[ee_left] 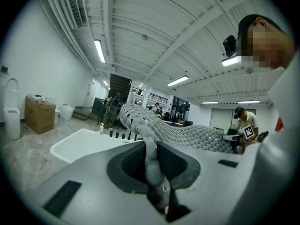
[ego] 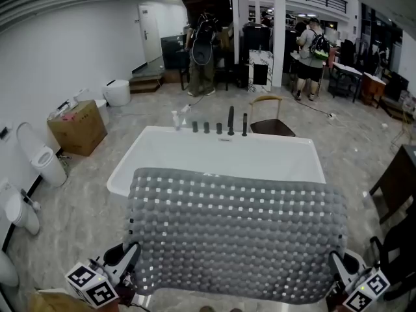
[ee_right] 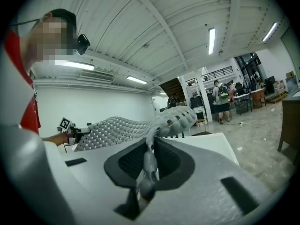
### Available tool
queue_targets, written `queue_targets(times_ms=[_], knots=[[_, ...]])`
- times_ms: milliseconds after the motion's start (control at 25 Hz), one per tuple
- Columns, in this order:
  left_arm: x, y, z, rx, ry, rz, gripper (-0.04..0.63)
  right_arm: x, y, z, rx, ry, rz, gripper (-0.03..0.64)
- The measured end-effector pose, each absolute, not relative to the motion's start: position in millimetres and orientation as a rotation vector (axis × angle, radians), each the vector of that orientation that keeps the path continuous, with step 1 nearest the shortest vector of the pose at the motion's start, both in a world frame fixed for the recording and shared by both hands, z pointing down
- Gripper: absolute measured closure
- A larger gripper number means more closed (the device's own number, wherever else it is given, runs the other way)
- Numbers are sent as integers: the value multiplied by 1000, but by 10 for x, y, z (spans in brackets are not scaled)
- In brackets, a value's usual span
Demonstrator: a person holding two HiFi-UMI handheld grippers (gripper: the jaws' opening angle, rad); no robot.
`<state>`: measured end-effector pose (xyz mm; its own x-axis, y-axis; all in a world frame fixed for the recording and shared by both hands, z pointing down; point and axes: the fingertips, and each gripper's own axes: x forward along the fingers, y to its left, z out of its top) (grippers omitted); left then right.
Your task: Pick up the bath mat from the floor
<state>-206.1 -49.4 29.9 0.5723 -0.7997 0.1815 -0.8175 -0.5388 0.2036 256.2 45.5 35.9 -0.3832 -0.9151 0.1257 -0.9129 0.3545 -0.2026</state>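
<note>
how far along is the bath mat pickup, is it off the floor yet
Done: the bath mat is up off the floor, spread out and covering the near side of the bathtub in the head view. In hand: left gripper and right gripper are each shut on a near corner. Left: nothing of the pickup shows undone.

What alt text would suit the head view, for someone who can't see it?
A grey knobbly bath mat is held up, spread wide, its near corners pinched by the left gripper and the right gripper, hiding the near edge of a white bathtub. A cardboard box and a toilet stand by the left wall.
</note>
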Motion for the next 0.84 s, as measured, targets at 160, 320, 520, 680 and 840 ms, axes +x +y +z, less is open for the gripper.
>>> queue_targets(times_ms=[160,320,520,680,840], knots=[[-1944,-434,235,2563,-1332,109,537,2668,563,313,-1746,2574,-373,575],[-2178,-452,251,2559,-1327,106,537,2489,581,289,-1762,2559,-365,575],[-2184,-439,277,2552,-1323,124,537,2461,580,304,-1769,2551,-409,575],[-2193,-444,307,2549,-1319,143,537,2427,569,336,-1771,2564,-414,575],[-2212,-457,335,2546,-1318,149,537,2409,556,370,-1768,2568,-423,575]])
